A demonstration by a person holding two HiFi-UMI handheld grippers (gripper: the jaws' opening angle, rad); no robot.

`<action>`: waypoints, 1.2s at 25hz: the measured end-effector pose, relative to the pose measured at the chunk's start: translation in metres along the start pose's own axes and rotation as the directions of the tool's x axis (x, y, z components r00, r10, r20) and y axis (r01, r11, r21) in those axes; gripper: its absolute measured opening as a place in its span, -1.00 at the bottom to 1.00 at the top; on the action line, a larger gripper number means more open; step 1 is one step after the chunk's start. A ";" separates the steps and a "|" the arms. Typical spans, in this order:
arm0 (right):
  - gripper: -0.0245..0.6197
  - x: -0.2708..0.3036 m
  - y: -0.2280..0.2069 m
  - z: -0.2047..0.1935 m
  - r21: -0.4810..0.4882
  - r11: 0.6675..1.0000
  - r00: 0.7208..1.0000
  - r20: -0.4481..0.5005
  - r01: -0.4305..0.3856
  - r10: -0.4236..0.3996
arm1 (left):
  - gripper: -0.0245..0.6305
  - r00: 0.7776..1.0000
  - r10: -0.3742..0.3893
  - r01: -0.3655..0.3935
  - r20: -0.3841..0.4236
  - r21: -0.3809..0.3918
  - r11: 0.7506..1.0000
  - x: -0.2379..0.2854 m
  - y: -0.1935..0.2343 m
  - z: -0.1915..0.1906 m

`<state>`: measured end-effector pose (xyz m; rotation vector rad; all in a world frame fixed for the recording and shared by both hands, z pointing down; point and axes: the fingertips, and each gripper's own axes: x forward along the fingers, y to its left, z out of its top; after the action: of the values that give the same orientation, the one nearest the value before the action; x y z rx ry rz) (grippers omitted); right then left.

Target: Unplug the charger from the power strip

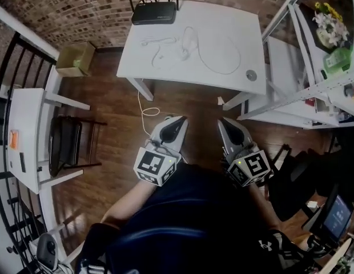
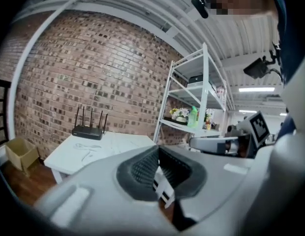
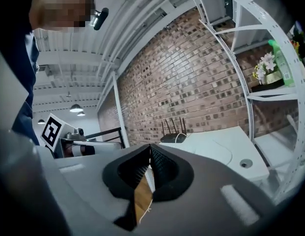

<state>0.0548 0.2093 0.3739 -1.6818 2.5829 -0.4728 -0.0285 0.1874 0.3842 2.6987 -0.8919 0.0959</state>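
The white table (image 1: 222,21) stands ahead of me. On it lie thin white cables (image 1: 157,43) and a small white charger-like block (image 1: 184,54) with a looped cord. I cannot make out a power strip. A white cord (image 1: 146,111) hangs from the table to the floor. My left gripper (image 1: 178,119) and right gripper (image 1: 222,121) are held side by side close to my body, over the wooden floor and well short of the table. Both are shut with nothing between their jaws. The left gripper view shows its gripper (image 2: 158,150) closed, and the right gripper view shows its gripper (image 3: 150,149) closed.
A black router (image 1: 153,11) with antennas sits at the table's far edge, and a round grommet (image 1: 251,75) near its right corner. A white shelf unit (image 1: 305,93) with flowers and a green bottle stands right. A cardboard box (image 1: 74,59), black chair (image 1: 68,144) and small white desk (image 1: 25,130) stand left.
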 end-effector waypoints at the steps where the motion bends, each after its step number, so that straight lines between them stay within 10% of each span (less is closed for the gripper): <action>1: -0.89 0.015 -0.009 0.001 -0.019 1.000 1.000 -0.011 0.016 -0.017 | -0.91 1.000 -0.017 0.017 -0.003 -0.006 1.000 0.013 0.012 0.003; 15: -0.89 0.237 -0.125 -0.020 -0.080 0.986 0.955 -0.251 0.145 -0.161 | -0.77 0.994 -0.010 0.015 -0.111 0.039 0.999 0.133 0.224 0.032; 30: -0.25 0.309 -0.162 -0.124 -0.170 0.982 0.840 -0.542 -0.082 -0.023 | -0.50 0.906 0.276 -0.269 -0.321 0.067 0.961 0.171 0.265 -0.064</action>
<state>0.0471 -0.0990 0.5796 -1.7645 3.1299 -0.8397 -0.0455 -0.0939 0.5403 2.4531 -1.1540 0.5984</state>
